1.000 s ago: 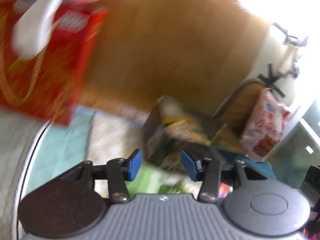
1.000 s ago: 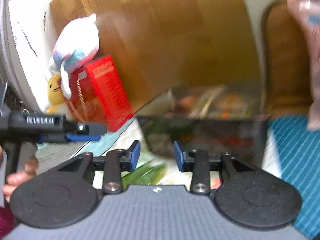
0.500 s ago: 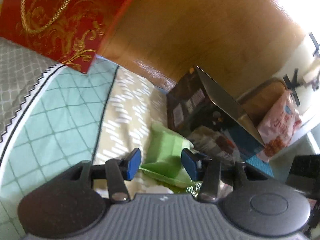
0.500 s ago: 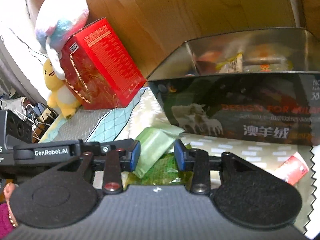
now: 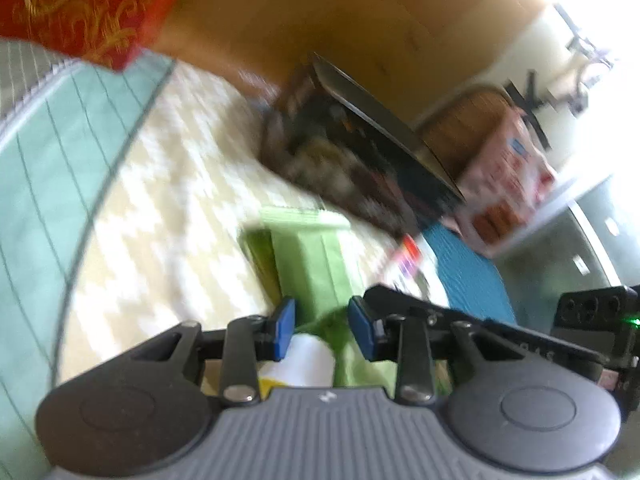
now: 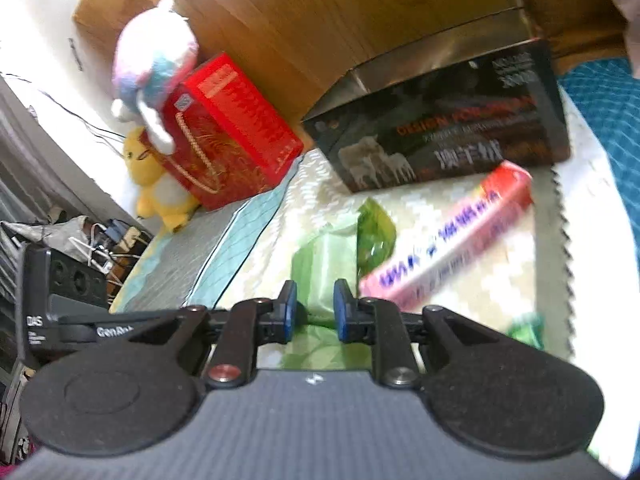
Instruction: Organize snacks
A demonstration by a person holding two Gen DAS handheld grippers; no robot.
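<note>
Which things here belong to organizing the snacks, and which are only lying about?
Part of the job:
- light green snack packet
- darker green packet
- long pink and red snack box
- open dark box that seems to hold snacks
- left gripper, right gripper

Lying about:
- red gift box
- white plush toy
- yellow plush toy
- pink bag

My left gripper (image 5: 322,328) tilts downward, blue pads narrowed, jaws just been closing with pale green wrapping between them, contact unclear through blur. My right gripper (image 6: 313,311) also tilts down, jaws just been closing, pads near together around green wrapping. Both side by side.
</note>
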